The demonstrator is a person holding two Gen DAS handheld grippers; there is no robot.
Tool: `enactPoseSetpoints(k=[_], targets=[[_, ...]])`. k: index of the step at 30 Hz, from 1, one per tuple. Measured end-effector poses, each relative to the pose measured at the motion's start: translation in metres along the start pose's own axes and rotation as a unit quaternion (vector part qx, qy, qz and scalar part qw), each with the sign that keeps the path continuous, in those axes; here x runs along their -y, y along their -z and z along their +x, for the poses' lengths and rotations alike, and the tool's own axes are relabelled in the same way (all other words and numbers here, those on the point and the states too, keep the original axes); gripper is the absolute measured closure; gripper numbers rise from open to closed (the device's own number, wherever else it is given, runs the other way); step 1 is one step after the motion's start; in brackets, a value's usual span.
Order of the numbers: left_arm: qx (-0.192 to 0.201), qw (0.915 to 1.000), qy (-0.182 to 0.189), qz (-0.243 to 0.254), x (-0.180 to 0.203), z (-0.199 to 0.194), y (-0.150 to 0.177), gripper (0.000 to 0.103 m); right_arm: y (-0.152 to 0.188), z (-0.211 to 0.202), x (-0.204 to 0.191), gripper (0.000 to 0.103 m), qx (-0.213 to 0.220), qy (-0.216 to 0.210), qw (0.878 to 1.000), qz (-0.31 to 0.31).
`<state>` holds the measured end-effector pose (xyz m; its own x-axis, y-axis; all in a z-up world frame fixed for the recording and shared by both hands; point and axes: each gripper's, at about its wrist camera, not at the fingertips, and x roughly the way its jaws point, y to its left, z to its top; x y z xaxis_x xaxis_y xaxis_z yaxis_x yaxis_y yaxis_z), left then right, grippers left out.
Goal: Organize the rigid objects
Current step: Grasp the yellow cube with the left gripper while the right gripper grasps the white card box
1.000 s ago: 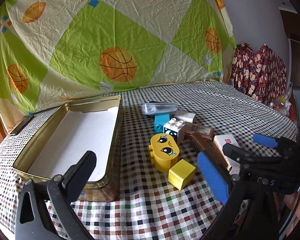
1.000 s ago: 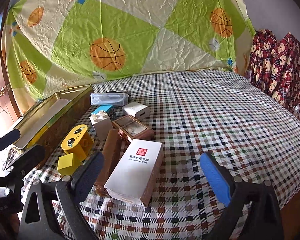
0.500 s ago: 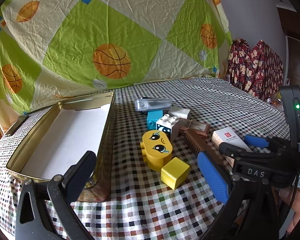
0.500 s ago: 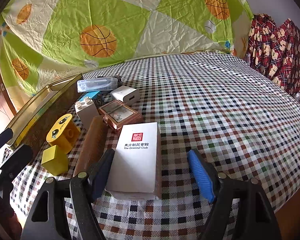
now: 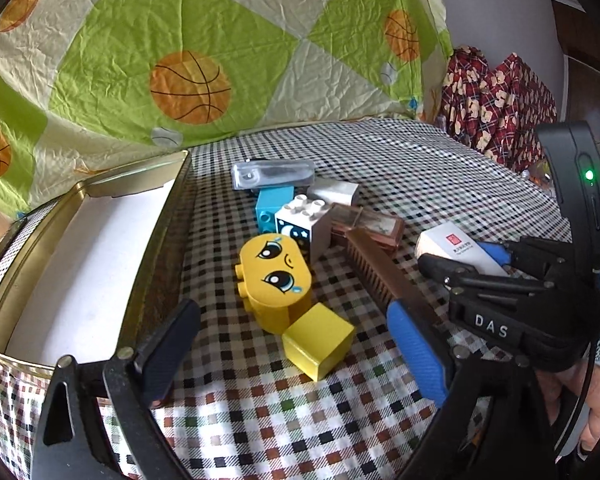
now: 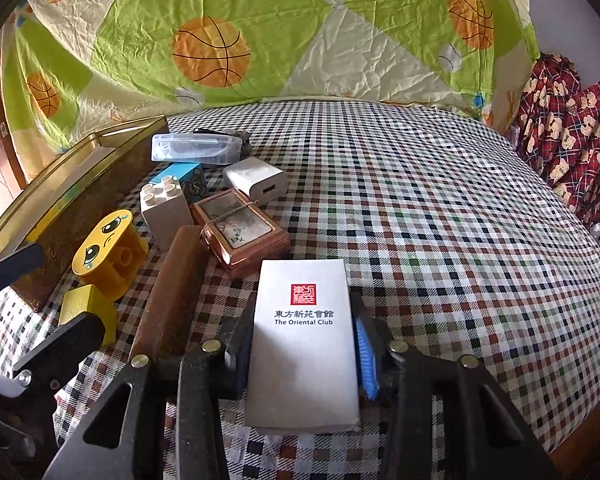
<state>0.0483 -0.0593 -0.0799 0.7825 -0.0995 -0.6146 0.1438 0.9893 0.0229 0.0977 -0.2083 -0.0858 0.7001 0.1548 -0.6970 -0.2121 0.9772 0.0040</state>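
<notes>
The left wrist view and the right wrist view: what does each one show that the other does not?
Only the left wrist view shows the white inside of the gold tin and the right tool's black body with a green light.

Only the right wrist view shows the printed top of the white box, with the right tool closed on its sides, and the charger's USB port.

Both show the yellow face block, yellow cube, brown brush and clear case.

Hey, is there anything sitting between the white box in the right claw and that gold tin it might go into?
Yes. Between the white box and the tin lie the brown brush, yellow face block and yellow cube. The left claw hangs there too, open.
</notes>
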Motion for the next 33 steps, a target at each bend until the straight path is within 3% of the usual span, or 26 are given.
enactPoseSetpoints(k=[5,9,11,14,25,33], targets=[[-0.006,1.0000,0.002,0.007,0.004,0.005,0.002,0.014,-0.005,0.004,-0.002,0.059,-0.007,-0.008,1.000,-0.013],[-0.023,0.9996,0.017,0.007,0.004,0.012,0.004,0.048,-0.012,0.008,-0.004,0.059,-0.012,-0.003,1.000,-0.025],[-0.028,0.9993,0.023,0.012,0.005,0.014,0.006,0.052,-0.014,0.010,-0.004,0.059,-0.012,-0.005,1.000,-0.025],[-0.030,0.9989,0.033,0.013,0.005,0.015,0.007,0.067,-0.015,0.013,-0.001,0.059,-0.008,-0.011,1.000,-0.018],[0.010,0.9991,0.041,0.001,-0.007,0.008,0.010,0.067,-0.011,0.003,-0.008,0.060,0.032,0.003,0.999,-0.039],[0.042,0.9986,0.031,0.006,-0.006,0.002,0.010,0.067,-0.009,-0.007,-0.003,0.060,0.068,-0.016,0.997,-0.022]])
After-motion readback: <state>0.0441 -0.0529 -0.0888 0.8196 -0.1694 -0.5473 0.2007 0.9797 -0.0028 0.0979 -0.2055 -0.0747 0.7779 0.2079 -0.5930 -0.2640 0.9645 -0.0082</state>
